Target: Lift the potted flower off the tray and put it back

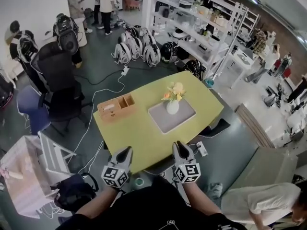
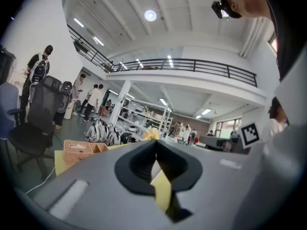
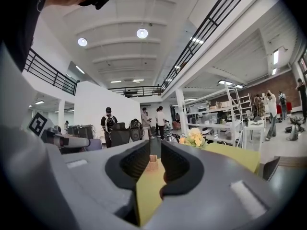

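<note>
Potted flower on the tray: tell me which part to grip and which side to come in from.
Grip the white pot of the potted flower around its rounded belly, under the blooms, which look too soft to hold. It stands upright on the grey tray, so come in level from the near edge of the table, probably with the right tool, which is closer in line.

Potted flower on tray mid-table, box to its left.

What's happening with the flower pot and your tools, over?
Left tool shut, right tool slightly open, both empty. Potted flower upright on tray, untouched. Wooden box off to the side, not in the way.
</note>
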The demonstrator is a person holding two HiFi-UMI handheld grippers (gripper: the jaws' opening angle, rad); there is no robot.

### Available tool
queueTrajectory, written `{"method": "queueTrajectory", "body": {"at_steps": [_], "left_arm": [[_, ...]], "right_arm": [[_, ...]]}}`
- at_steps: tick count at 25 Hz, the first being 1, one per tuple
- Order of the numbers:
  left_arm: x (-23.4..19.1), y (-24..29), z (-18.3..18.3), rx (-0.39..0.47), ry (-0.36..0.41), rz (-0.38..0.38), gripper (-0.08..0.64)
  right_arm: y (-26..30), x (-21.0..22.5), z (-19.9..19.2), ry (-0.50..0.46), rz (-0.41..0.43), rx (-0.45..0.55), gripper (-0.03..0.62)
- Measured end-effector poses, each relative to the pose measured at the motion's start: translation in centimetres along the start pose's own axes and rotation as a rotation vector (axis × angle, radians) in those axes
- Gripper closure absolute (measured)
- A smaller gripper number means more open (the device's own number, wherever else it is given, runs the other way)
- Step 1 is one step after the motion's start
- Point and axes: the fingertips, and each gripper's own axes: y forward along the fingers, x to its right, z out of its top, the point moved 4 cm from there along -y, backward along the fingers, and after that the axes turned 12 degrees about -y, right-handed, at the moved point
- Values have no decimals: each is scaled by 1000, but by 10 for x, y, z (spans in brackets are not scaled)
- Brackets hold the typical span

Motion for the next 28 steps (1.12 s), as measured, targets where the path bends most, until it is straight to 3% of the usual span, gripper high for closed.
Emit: {"method": "queueTrajectory", "body": {"at_steps": [11, 22, 28], "left_arm": [[-4, 106, 16, -6, -4, 45, 553], [-14, 198, 16, -9, -27, 131, 553], [-30, 214, -2, -16, -36, 205, 553]], "right_arm": [[94, 104, -20, -1, -1, -36, 508], [175, 184, -70, 15, 44, -106, 505], [229, 218, -125, 8, 62, -119, 389]]}}
